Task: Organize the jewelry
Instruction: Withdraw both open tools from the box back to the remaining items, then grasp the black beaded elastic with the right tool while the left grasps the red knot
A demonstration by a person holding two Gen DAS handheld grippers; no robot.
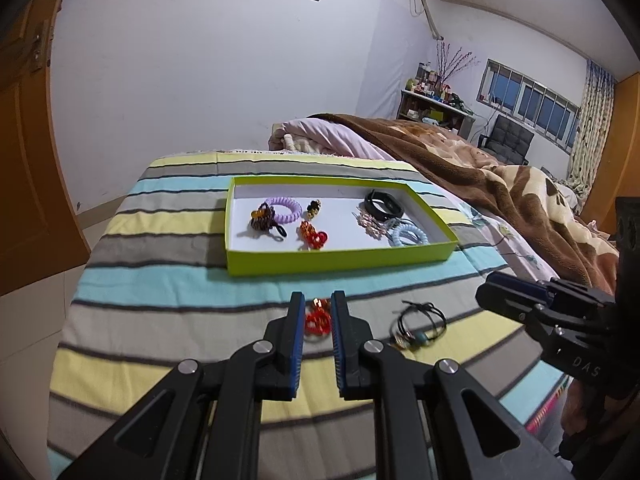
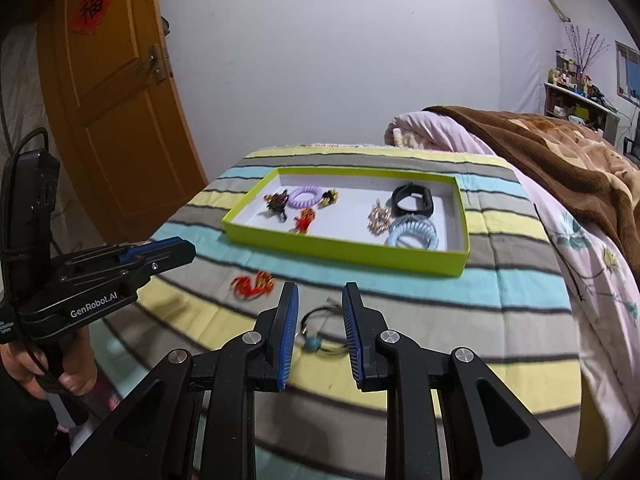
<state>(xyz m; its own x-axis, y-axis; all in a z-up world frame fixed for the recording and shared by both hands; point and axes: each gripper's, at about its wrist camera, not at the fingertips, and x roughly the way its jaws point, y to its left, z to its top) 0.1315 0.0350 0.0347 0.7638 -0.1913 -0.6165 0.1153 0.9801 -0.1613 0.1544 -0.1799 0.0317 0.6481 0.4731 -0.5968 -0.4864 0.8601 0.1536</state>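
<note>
**Two loose pieces left outside the tray**

While most of the jewelry already lies in the green tray [image 1: 340,258], two pieces remain on the striped bed cover [image 1: 160,288] just in front of it. Left gripper [image 1: 317,312]: fingers partly open, straddling the red beaded ornament [image 1: 316,320], which lies on the cover between them; contact cannot be told, nothing lifted. Right gripper [image 2: 320,312]: fingers open wider, framing the black cord bracelet with a teal bead [image 2: 316,338], also flat on the cover, not held. Each tool seems lined up on its own piece so both can be pinched and carried forward. Tray holds a purple coil hair tie [image 1: 284,208], a black band [image 1: 384,202], a pale blue coil tie [image 1: 408,236], and small clips, grouped left and right, apparently by kind.
</note>
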